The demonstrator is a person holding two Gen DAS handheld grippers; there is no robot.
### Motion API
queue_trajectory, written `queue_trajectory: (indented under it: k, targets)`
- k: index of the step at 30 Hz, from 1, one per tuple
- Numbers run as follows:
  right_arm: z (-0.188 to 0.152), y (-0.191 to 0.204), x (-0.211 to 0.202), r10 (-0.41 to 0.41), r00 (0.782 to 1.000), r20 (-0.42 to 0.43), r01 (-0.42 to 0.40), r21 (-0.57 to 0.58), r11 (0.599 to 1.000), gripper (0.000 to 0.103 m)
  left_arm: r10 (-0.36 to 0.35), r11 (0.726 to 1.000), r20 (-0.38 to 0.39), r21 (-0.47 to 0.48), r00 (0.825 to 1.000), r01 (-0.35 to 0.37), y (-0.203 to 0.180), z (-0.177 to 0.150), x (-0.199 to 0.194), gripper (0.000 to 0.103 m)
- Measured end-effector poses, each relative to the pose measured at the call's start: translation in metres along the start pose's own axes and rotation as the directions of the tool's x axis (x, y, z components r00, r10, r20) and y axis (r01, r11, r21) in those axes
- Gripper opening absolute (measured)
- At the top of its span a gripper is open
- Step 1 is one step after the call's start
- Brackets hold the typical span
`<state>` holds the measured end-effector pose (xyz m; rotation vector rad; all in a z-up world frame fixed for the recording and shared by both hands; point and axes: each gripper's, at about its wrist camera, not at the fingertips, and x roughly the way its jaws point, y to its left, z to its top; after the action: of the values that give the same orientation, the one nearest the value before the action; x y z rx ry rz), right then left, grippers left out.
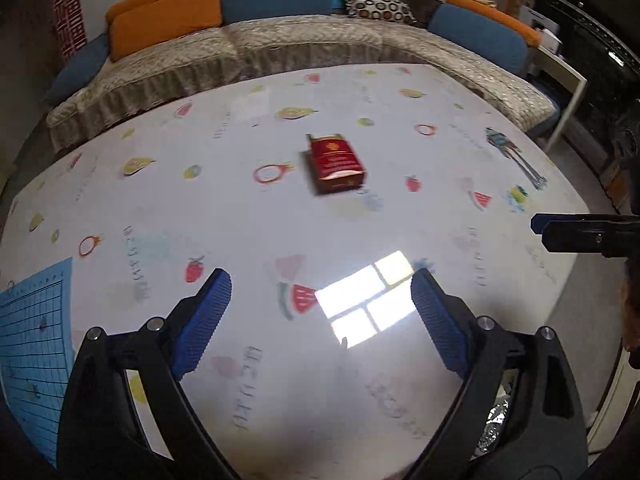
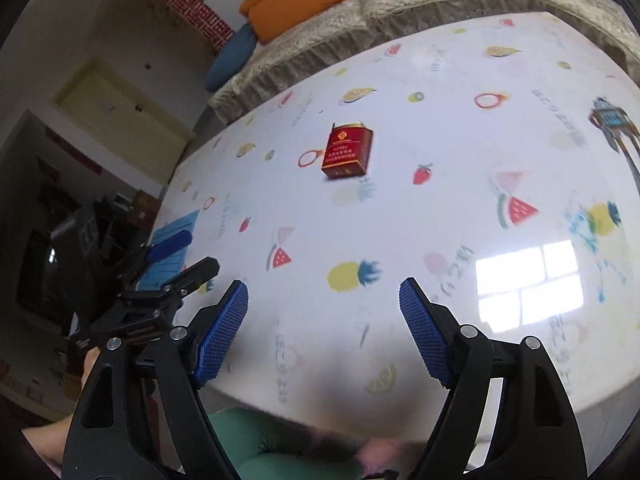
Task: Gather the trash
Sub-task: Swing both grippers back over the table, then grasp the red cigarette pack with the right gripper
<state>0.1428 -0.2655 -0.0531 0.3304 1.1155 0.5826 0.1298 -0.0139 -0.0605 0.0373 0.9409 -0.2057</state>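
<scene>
A red cigarette pack [image 1: 337, 163] lies flat near the middle of the fruit-print table [image 1: 400, 240] (glossy, with window glare), well beyond both tools. The left gripper [image 1: 320, 320] and the right gripper [image 2: 322, 328] hang over the table's near edge, jaws spread wide, holding nothing.

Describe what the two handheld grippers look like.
Both match: the left gripper and right gripper have glossy black plastic fingers with triangular cut-outs and silver pivot pins. Each finger ends in a blue pad with a fine ribbed texture. No cables or sleeves show.
</scene>
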Motion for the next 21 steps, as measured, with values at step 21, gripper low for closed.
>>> queue_trajectory:
  k: [21]
  targets:
    - [0.127, 0.032, 0.204, -0.410, 0.906, -0.102, 0.395, -0.136, 0.908, 0.060, 0.105, 0.975, -0.069, -0.190, 0.992, -0.116, 0.124, 0.029, 0.089, 0.093]
